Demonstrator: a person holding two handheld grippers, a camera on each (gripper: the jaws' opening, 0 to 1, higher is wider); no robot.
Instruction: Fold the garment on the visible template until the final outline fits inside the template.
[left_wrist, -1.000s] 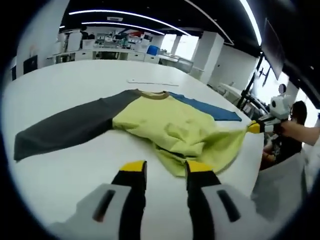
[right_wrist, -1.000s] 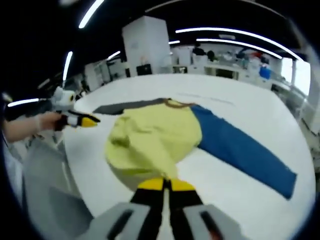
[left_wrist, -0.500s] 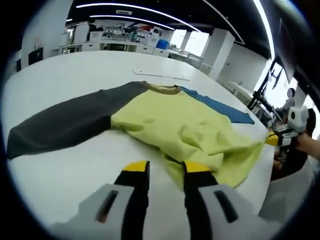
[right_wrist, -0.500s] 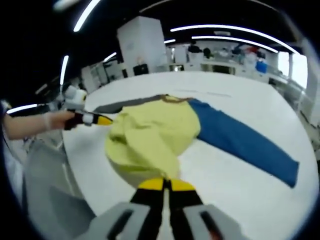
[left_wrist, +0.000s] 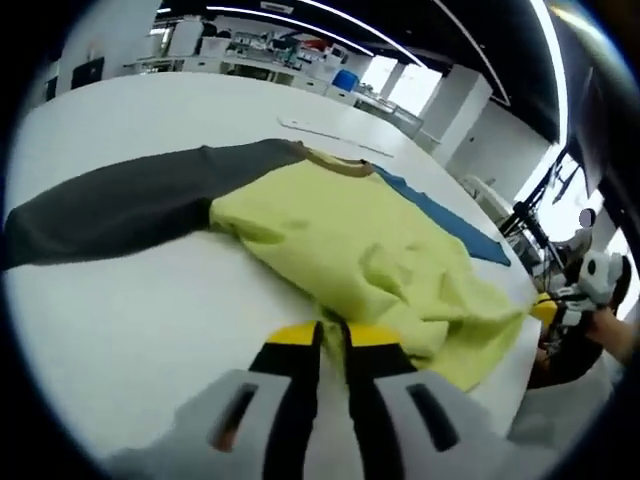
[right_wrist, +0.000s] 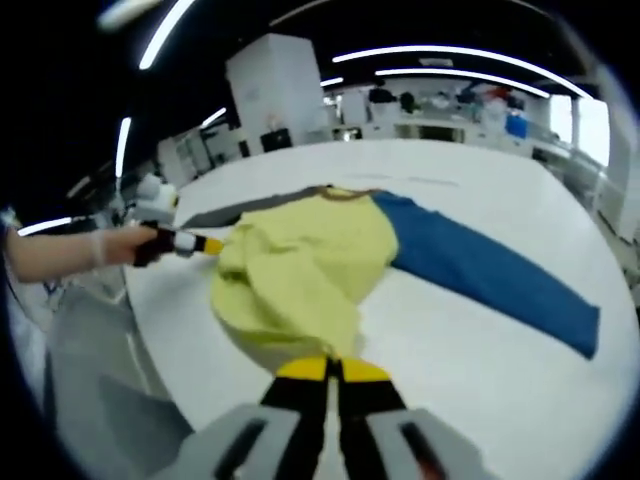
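A long-sleeved shirt lies rumpled on the white table, with a yellow-green body, a dark grey sleeve, a blue sleeve and a tan collar. My left gripper sits at the shirt's near hem, its jaws drawn almost together on the fabric. It also shows in the right gripper view as the left gripper against the shirt's left edge. My right gripper is shut on the yellow hem. That right gripper also shows at the table's right edge, held in a hand.
A thin pale strip lies on the table beyond the collar. The blue sleeve stretches out to the right. The table's edge drops off close to the hem. A person stands at the right, and benches stand far behind.
My left gripper has moved forward to the shirt's hem and its jaws have closed from wide apart to nearly together. The right gripper keeps its hold on the hem.
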